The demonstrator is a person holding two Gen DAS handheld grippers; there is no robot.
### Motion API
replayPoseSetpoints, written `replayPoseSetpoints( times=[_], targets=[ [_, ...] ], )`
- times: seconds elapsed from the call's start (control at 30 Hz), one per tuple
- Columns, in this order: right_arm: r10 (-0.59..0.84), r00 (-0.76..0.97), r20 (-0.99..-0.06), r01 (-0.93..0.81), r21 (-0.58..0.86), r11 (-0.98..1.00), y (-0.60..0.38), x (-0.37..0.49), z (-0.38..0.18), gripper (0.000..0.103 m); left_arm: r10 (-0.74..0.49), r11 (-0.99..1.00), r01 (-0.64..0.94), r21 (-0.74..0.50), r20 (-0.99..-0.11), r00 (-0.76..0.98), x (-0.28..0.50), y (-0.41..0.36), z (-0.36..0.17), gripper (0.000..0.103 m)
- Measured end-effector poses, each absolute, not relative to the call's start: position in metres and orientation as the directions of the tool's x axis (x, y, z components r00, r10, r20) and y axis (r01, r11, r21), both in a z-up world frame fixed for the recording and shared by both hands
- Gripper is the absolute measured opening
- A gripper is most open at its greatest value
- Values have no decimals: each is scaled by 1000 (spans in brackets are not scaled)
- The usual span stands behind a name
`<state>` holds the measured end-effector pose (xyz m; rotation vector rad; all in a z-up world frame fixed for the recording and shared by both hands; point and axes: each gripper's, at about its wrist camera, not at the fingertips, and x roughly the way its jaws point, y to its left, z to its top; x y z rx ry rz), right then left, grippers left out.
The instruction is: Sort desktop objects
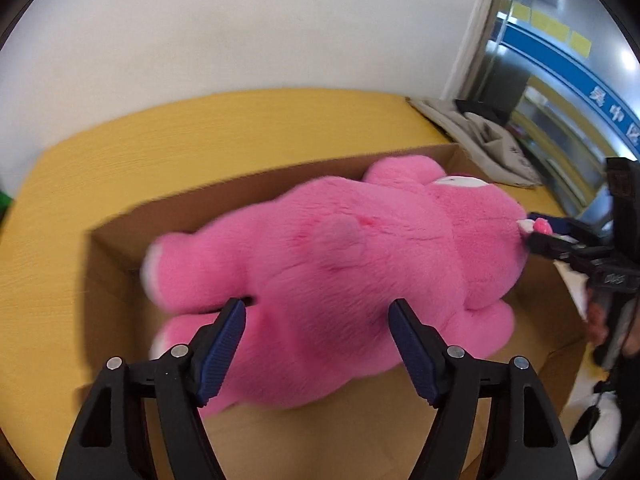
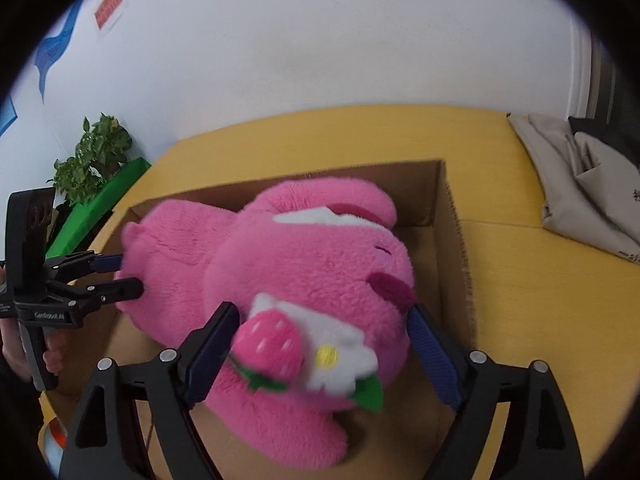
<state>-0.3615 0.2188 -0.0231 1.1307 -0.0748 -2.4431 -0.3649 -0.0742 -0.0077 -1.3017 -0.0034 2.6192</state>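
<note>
A big pink plush toy (image 1: 340, 248) lies on its side in an open cardboard box (image 1: 200, 204), filling most of it. My left gripper (image 1: 316, 308) is open, its blue pads either side of the toy's lower body without squeezing it. In the right wrist view the plush toy (image 2: 320, 264) shows its head, with a strawberry and a white flower on it. My right gripper (image 2: 322, 312) is open astride that head, the pads not pressing in. The toy looks blurred. The left gripper (image 2: 128, 274) reaches the toy's rear from the left; the right gripper (image 1: 536, 240) shows at the head end.
The box (image 2: 436, 192) stands on a yellow wooden table (image 2: 540, 280). A grey fabric bag (image 2: 580, 184) lies at the table's back right. A potted plant (image 2: 96, 152) and a green box (image 2: 100, 200) stand off the left edge. A person's hand (image 2: 12, 352) holds the left gripper.
</note>
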Motion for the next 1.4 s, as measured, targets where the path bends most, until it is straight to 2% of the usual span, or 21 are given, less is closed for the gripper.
replayPoseSetpoints(
  times=[0.03,0.17,0.27,0.37,0.43,0.57,0.83,0.93,1.03,1.1,1.13,1.2,1.3,1.4],
  targets=[
    [-423,-569,-706,383,228,-895,224,-355,-15,87,146,-984,-167,-56,-788,-598,-352,-80,1,78],
    [-439,-489,-754,469,196,-861,243,-328,-3,87,131,-977,-212,-16,-830,-542,-305,-88,3,81],
    [-358,-403,-842,506,121,-854,238,-306,-27,87,101,-968,-249,23,-877,-471,-270,-93,-17,81],
    [-286,-342,-895,511,78,-856,231,-290,-48,87,62,-979,-200,32,-893,-446,-254,-101,-32,81],
    [-246,-343,-907,516,37,-856,226,-277,-53,87,90,-983,-185,-12,-902,-421,-250,-107,-38,81],
    [-223,-297,-928,470,61,-881,231,-257,-63,85,83,-981,-192,-15,-934,-348,-238,-108,-64,81],
    [-192,-269,-944,420,64,-905,240,-229,-60,85,81,-984,-180,-8,-912,-402,-217,-106,-60,81],
    [-210,-325,-922,396,69,-916,244,-217,-49,86,77,-995,-89,-39,-879,-471,-206,-120,-36,81],
    [-303,-456,-837,358,139,-923,260,-194,-15,86,48,-999,-47,-25,-819,-571,-175,-119,4,83],
    [-334,-574,-748,334,158,-929,268,-168,12,94,22,-999,-33,-1,-770,-637,-150,-110,29,85],
    [-337,-613,-715,327,159,-932,270,-157,21,99,18,-1000,-31,4,-750,-661,-137,-105,38,90],
    [-307,-702,-643,293,133,-947,270,-129,34,103,9,-1000,-15,2,-710,-704,-111,-88,52,103],
    [-202,-803,-560,202,63,-977,259,-90,37,103,15,-1000,-8,-14,-666,-746,-58,-63,63,103],
    [-149,-843,-517,139,58,-989,253,-62,28,102,16,-1000,-9,-14,-632,-774,-22,-41,65,103]
  ],
)
